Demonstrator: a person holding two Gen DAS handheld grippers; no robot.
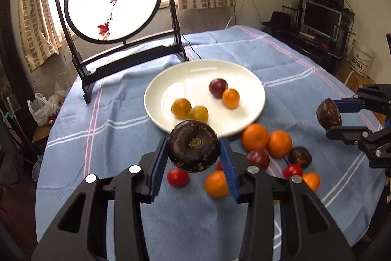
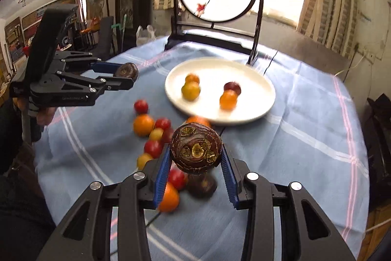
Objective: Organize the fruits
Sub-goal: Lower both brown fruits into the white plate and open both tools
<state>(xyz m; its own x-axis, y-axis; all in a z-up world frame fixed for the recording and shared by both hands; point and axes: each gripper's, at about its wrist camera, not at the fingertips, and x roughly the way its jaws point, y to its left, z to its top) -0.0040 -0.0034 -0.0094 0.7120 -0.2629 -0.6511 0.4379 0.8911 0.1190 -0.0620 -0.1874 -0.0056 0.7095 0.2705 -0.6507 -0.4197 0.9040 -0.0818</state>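
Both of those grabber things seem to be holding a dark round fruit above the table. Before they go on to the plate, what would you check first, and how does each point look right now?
1. Left gripper has its dark fruit between both fingers: ok.
2. Right gripper has its own dark fruit the same way: ok.
3. Both fruits are lifted off the tablecloth: ok.
4. White plate has bare room beside the four small fruits on it: ok.
5. The grippers are apart from each other: ok.
6. Whether the grips are firm enough for the carry: cannot tell.
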